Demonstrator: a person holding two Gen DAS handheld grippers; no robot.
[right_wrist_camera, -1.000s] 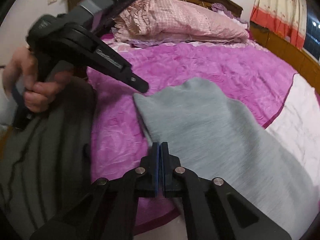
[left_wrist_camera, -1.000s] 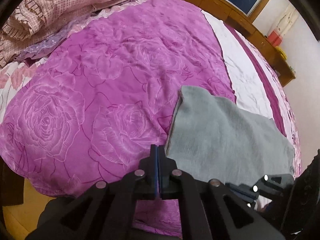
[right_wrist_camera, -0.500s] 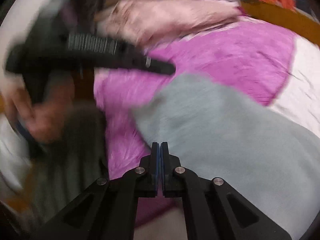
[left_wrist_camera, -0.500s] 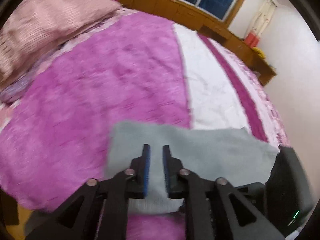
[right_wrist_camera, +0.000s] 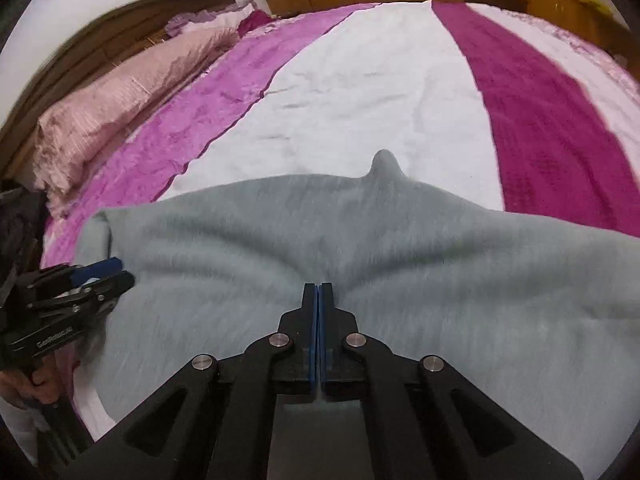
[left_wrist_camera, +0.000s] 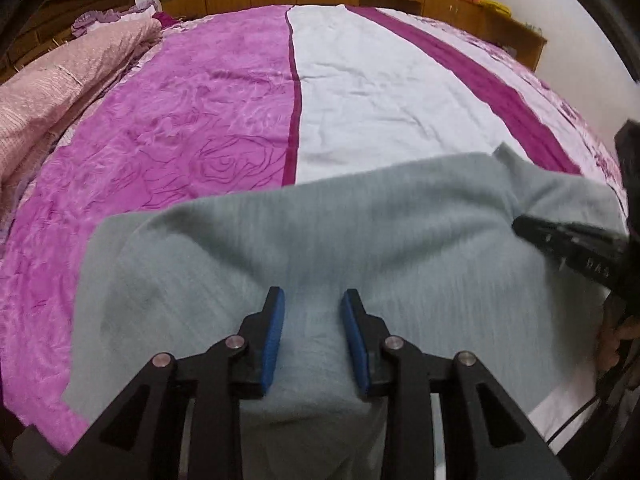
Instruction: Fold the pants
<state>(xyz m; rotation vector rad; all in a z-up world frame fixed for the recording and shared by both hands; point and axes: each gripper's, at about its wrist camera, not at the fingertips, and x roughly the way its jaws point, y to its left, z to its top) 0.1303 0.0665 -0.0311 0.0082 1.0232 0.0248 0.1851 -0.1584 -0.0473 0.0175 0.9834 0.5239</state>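
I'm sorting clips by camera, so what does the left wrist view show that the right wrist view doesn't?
Left wrist only: the left gripper from behind, jaws apart and just opening over the grey pants, and the right gripper from the side. Right wrist only: the right gripper from behind with jaws shut, fabric puckering toward them; a dark wooden headboard. Both: pants, striped bedspread, pink pillows.

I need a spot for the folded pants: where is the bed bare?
Free: the white strip beyond the grey pants, and the pink cover between the strip and the pillow. Crowded: the near edge, where the pants and both tongs are.
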